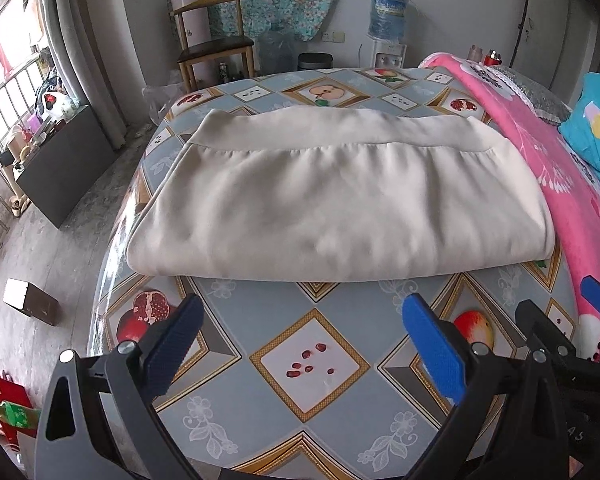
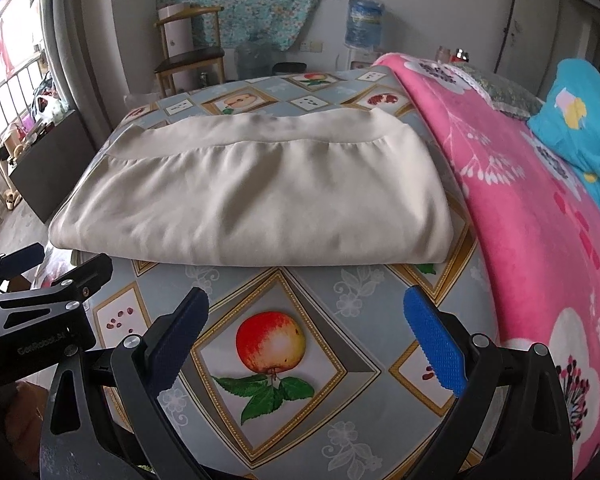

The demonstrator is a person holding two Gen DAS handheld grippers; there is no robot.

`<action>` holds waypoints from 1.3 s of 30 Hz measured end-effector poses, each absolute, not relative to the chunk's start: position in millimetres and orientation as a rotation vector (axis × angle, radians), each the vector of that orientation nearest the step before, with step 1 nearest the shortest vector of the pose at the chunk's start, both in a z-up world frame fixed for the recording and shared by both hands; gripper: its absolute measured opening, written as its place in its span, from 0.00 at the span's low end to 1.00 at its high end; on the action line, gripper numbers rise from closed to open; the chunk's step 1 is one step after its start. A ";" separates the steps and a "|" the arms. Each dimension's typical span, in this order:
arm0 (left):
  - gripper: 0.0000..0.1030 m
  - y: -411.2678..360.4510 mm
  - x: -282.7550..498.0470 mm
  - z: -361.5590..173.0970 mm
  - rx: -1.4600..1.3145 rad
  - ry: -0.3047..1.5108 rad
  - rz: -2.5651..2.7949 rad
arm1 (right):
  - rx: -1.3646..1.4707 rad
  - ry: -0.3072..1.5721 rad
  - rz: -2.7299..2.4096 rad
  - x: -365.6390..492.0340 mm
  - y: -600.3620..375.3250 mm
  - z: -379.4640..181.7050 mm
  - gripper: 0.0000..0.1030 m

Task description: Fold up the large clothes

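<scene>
1. The fruit-print tablecloth (image 1: 308, 364) is glossy, so it looks slick. If 1 gripper drags an edge rather than lifting it, the whole bundle could slide toward the open left side of the table and off onto the floor.
2. The cream garment (image 1: 332, 208) lies in the middle of the table, already folded into a thick, wide rectangle with its banded hem at the far side. The near edge is a rounded fold of several layers. A pinch there may catch only the top layer, and the fold would peel open when raised.
3. The pink floral blanket (image 2: 520, 220) touches or overlaps the garment's right side; I cannot tell which. A grasp at that corner could take blanket along with cloth and pull both.
4. The left gripper (image 1: 304, 344) and right gripper (image 2: 308, 340) both stand wide apart and empty, hovering over bare tablecloth just short of the near fold. They sit close together, each visible in the other's view, so reaching at once risks a knock.
5. Uneven lifting would skew the next fold, leaving corners misaligned.
</scene>
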State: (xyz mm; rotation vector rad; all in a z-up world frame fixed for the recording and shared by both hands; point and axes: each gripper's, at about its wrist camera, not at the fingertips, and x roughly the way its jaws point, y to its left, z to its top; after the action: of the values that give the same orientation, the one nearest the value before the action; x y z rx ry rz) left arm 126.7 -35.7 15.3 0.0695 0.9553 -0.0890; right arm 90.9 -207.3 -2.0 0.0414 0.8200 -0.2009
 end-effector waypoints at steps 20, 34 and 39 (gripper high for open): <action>0.95 -37.6 124.9 14.4 0.075 0.959 -0.101 | 0.045 0.822 -0.209 90.7 -208.8 -1.5 0.92; 0.95 -37.7 124.5 16.0 0.077 0.957 -0.106 | 0.048 0.821 -0.216 90.1 -210.8 -0.9 0.92; 0.95 -38.4 124.4 16.1 0.077 0.958 -0.105 | 0.049 0.821 -0.217 90.1 -213.2 -1.2 0.92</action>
State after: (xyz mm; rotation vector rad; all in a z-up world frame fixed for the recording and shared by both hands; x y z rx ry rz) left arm 124.4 -38.4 16.1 0.0766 0.9583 -0.1049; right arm 90.1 -213.2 -1.2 0.0491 0.8209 -0.2175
